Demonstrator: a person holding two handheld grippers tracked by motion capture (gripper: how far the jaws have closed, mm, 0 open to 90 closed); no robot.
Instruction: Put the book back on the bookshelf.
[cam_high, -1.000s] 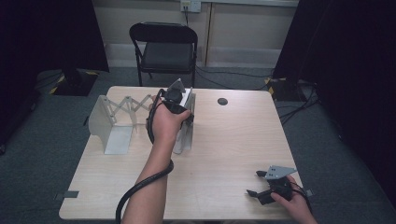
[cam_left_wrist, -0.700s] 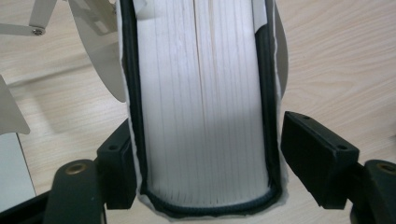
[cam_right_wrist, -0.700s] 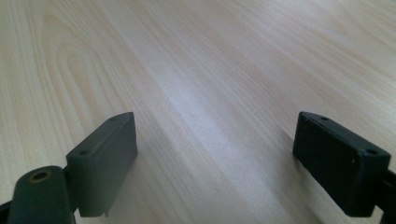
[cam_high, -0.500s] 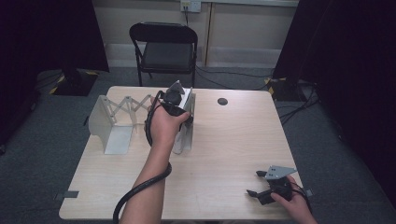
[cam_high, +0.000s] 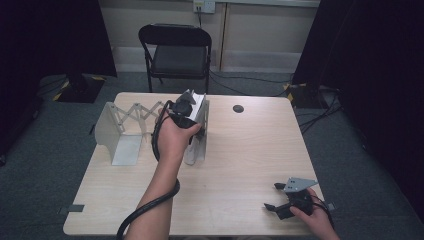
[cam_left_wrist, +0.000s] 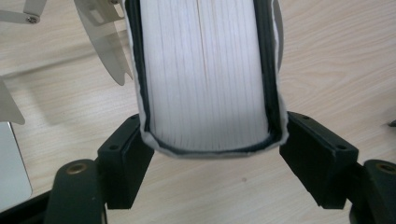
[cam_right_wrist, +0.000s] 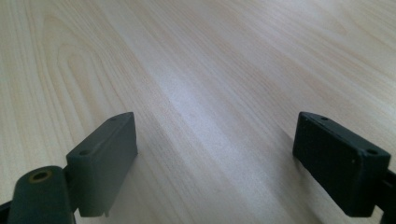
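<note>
White page edges, framed by a dark cover, mark the book (cam_left_wrist: 205, 79), which stands on edge on the table (cam_high: 240, 170). The left gripper (cam_left_wrist: 212, 154) has its jaws around the book's near end, one pad against each cover, so it is clamped on the book at about half its spread. In the high view the book (cam_high: 200, 107) sits under the left gripper (cam_high: 187, 107), just beside the right-hand plate of the rack (cam_high: 125, 132), a pale metal bookend set with a folding lattice between its two plates. The rack's curved plate (cam_left_wrist: 105, 44) shows just left of the book in the left gripper view.

Well away from the rack, near the table's front right corner, the right gripper (cam_high: 272, 197) rests low by the wood. Its jaws (cam_right_wrist: 215, 163) stand wide apart with nothing between them but bare tabletop.

Beyond the rack, a small dark disc (cam_high: 238, 108) lies on the table, and a black chair (cam_high: 177, 50) stands behind the far edge.
</note>
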